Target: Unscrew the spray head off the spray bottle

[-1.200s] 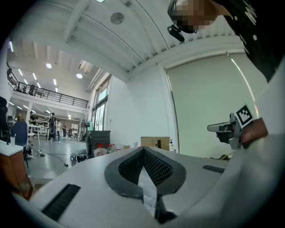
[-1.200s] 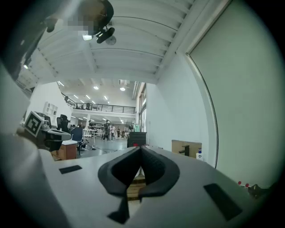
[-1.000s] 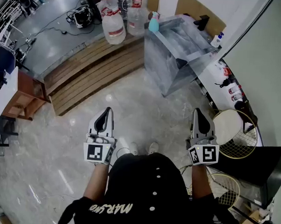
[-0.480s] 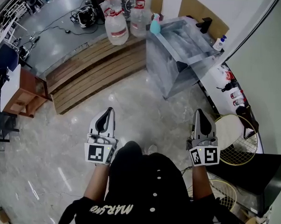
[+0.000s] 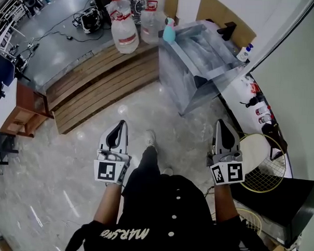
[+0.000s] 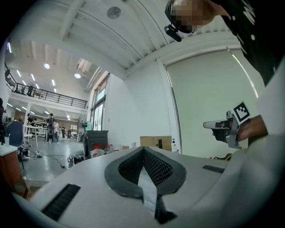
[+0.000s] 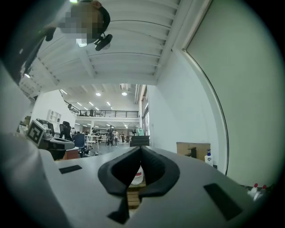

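A teal spray bottle (image 5: 169, 30) with a pale head stands far ahead, at the near left corner of a grey marble-look table (image 5: 201, 64). My left gripper (image 5: 120, 124) is held out in front of the person's body, jaws shut with nothing between them; in its own view the left gripper (image 6: 143, 149) points across the hall. My right gripper (image 5: 220, 123) is held level with it, also shut and empty, and the right gripper (image 7: 141, 148) faces the same way. Both are well short of the bottle.
Two large water jugs (image 5: 121, 27) stand on a wooden slatted platform (image 5: 102, 81) left of the table. A white pump bottle (image 5: 244, 51) sits at the table's far end. Rackets (image 5: 262, 158) and a black box (image 5: 278, 198) lie at the right, a wooden cabinet (image 5: 20, 108) at the left.
The person has stepped forward, one foot now out in front. The table and jugs have shifted slightly in view. Both grippers stay shut in the same pose.
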`<state>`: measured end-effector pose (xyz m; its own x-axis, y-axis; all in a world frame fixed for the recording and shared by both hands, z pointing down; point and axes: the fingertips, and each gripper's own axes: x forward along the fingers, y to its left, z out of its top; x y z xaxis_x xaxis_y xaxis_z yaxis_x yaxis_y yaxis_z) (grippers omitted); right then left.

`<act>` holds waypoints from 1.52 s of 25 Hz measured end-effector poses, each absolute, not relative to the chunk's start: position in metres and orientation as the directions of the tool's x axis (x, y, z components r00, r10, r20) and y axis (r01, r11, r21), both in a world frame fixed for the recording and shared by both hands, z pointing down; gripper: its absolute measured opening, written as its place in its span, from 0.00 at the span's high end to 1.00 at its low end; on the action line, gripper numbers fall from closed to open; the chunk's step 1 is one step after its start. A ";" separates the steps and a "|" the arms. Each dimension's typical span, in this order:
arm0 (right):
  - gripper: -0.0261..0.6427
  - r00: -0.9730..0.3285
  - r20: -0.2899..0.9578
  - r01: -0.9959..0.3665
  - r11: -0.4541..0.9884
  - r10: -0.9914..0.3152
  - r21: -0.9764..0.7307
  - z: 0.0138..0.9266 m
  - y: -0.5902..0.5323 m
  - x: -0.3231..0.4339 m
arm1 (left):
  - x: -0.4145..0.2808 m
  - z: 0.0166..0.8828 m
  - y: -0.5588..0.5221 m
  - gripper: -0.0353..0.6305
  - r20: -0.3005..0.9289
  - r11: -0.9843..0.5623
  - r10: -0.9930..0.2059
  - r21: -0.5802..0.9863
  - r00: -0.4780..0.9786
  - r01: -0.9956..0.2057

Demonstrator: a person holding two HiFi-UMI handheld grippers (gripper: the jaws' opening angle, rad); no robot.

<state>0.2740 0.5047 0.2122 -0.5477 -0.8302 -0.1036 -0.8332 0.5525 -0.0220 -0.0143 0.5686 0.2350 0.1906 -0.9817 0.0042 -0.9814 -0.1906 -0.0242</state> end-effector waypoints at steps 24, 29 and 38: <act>0.94 -0.521 -0.086 -0.852 0.524 -0.849 -0.006 0.206 0.231 0.129 | -0.149 0.230 0.279 0.91 -0.004 -0.306 -0.952 -0.048 0.307 -0.951; 0.94 -0.502 -0.042 -0.864 0.503 -0.864 -0.016 0.219 0.207 0.122 | -0.155 0.246 0.243 0.91 0.033 -0.334 -0.942 -0.031 0.334 -0.942; 0.94 -0.482 -0.037 -0.875 0.483 -0.875 -0.026 0.228 0.128 0.128 | -0.143 0.262 0.164 0.91 0.061 -0.378 -0.925 -0.027 0.376 -0.925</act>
